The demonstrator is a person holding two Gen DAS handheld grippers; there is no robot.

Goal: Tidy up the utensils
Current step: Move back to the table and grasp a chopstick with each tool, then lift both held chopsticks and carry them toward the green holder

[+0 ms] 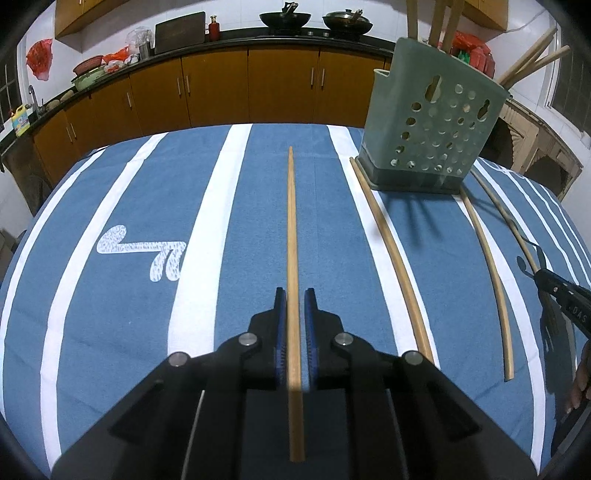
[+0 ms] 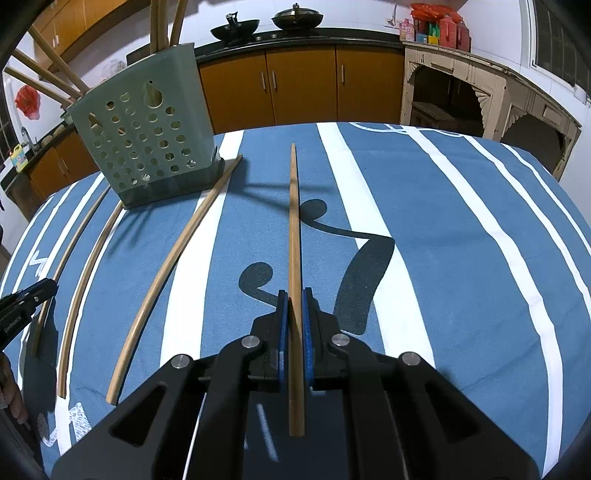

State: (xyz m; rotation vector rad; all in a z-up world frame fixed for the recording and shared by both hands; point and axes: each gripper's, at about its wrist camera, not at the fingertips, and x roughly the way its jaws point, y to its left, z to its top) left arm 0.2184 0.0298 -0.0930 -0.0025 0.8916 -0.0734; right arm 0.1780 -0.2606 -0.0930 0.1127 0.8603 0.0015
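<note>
A green perforated utensil holder (image 1: 430,122) stands on the blue striped tablecloth (image 1: 129,295) and holds several wooden chopsticks. It also shows in the right wrist view (image 2: 147,136). My left gripper (image 1: 295,295) straddles a wooden chopstick (image 1: 291,221) that lies on the cloth; a small gap shows on each side of it. My right gripper (image 2: 293,295) is shut on another chopstick (image 2: 293,221) and holds it just above the cloth, where it casts a shadow. Loose chopsticks (image 1: 391,251) (image 1: 491,273) lie between the grippers.
The right gripper's tip (image 1: 561,291) shows at the right edge of the left wrist view. The left gripper's tip (image 2: 26,299) shows at the left edge of the right wrist view. Kitchen cabinets (image 1: 221,85) with woks (image 1: 284,18) stand behind the table.
</note>
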